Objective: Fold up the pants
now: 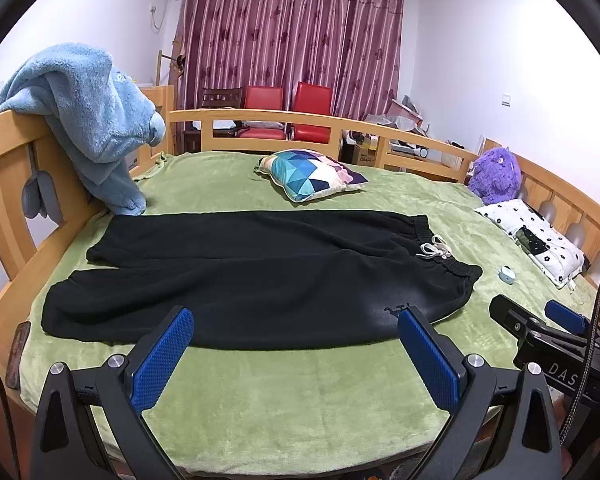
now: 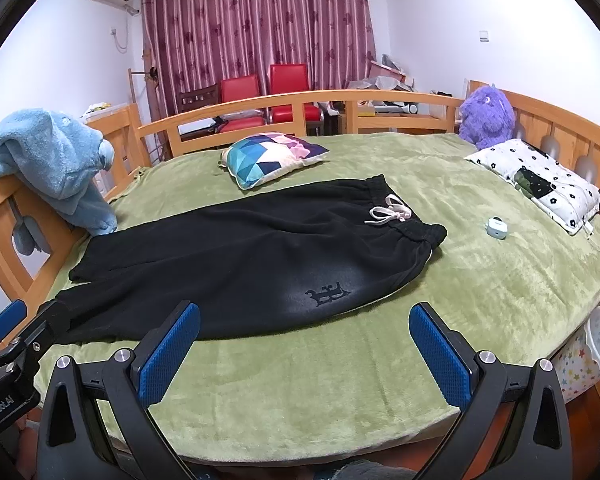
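Black pants point(image 1: 260, 272) point(image 2: 240, 264) lie spread flat across the green bed cover point(image 1: 300, 400), legs to the left, waistband with a pale drawstring point(image 1: 434, 250) point(image 2: 388, 212) to the right. My left gripper point(image 1: 296, 360) hovers open just short of the pants' near edge, nothing between its blue pads. My right gripper point(image 2: 304, 360) is open too, over bare cover below the hip with the dark emblem point(image 2: 328, 292). Each gripper shows in the other's view: the right one point(image 1: 540, 324) at the right edge, the left one point(image 2: 16, 332) at the left edge.
A wooden rail point(image 1: 20, 184) rings the bed, a blue fleece garment point(image 1: 92, 120) draped over its left side. A patterned cushion point(image 1: 312, 174), a purple plush toy point(image 1: 494, 176), a flowered pillow point(image 1: 536, 240) and a small pale case point(image 1: 506, 274) lie on the cover. Red chairs point(image 1: 288, 116) stand beyond.
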{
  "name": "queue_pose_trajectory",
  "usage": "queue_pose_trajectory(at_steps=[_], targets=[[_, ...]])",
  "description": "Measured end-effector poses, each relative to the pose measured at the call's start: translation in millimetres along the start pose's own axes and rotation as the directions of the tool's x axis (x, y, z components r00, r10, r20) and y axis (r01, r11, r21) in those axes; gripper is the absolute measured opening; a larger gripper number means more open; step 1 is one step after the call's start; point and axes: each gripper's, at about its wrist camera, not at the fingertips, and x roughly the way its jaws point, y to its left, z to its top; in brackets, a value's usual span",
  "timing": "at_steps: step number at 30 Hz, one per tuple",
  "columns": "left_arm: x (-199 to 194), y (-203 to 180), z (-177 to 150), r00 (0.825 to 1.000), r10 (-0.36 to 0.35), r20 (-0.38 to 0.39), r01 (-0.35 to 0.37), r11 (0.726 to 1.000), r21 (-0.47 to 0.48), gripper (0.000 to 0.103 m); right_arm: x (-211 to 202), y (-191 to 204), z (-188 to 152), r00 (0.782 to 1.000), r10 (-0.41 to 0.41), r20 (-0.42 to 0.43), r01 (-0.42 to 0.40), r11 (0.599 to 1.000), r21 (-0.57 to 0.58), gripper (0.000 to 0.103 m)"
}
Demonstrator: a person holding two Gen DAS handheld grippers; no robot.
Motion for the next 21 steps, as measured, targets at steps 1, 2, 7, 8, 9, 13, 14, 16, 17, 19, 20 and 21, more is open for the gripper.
queue_pose_trajectory(at_steps=[1, 2, 7, 8, 9, 13, 14, 16, 17, 19, 20, 21], targets=[[0, 0, 0, 1.0, -0.002, -0.006, 0.002, 1.0, -0.003, 0.103, 0, 0, 0, 1.0, 0.002, 0.0, -0.002, 1.0, 0.001, 0.103], [0, 0, -1, 1.0, -0.002, -0.01, 0.002, 1.0, -0.005, 0.103, 0, 0, 0, 1.0, 0.0, -0.002, 0.0, 1.0, 0.0, 0.103], [0, 3, 0, 1.0, -0.009, -0.016, 0.009, 1.0, -0.014, 0.103, 2, 2, 0, 1.0, -0.012, 0.005, 0.012, 1.0, 0.002, 0.103], [0, 3, 0, 1.0, -0.008, -0.016, 0.008, 1.0, -0.014, 0.103, 3, 3, 0, 1.0, -0.013, 0.006, 0.013, 1.0, 0.0, 0.103], [0, 3, 0, 1.0, -0.009, -0.015, 0.009, 1.0, -0.014, 0.103, 3, 3, 0, 1.0, -0.013, 0.007, 0.013, 1.0, -0.002, 0.103], [1, 5, 2, 1.0, -0.013, -0.016, 0.013, 1.0, -0.021, 0.103, 4, 4, 0, 1.0, -0.005, 0.008, 0.005, 1.0, -0.001, 0.103], [1, 7, 2, 1.0, -0.019, -0.016, 0.018, 0.999, -0.029, 0.103, 4, 4, 0, 1.0, 0.007, 0.008, -0.007, 1.0, 0.0, 0.103], [1, 11, 2, 0.999, -0.028, -0.017, 0.027, 0.999, -0.044, 0.103, 5, 5, 1, 1.0, 0.026, 0.006, -0.026, 1.0, 0.001, 0.103], [1, 13, 2, 0.999, -0.03, -0.017, 0.029, 0.998, -0.047, 0.103, 5, 6, 0, 0.999, 0.03, 0.016, -0.03, 1.0, 0.003, 0.103], [1, 15, 2, 1.0, -0.023, -0.012, 0.022, 0.999, -0.047, 0.103, 4, 6, -1, 0.999, 0.019, 0.036, -0.019, 1.0, 0.01, 0.103], [0, 18, 2, 1.0, -0.019, -0.008, 0.018, 0.999, -0.044, 0.103, 4, 6, -3, 0.999, 0.013, 0.039, -0.014, 1.0, 0.014, 0.103], [-1, 18, 2, 1.0, -0.01, -0.003, 0.01, 0.999, -0.04, 0.103, 3, 6, -4, 0.999, 0.02, 0.048, -0.021, 1.0, 0.015, 0.103]])
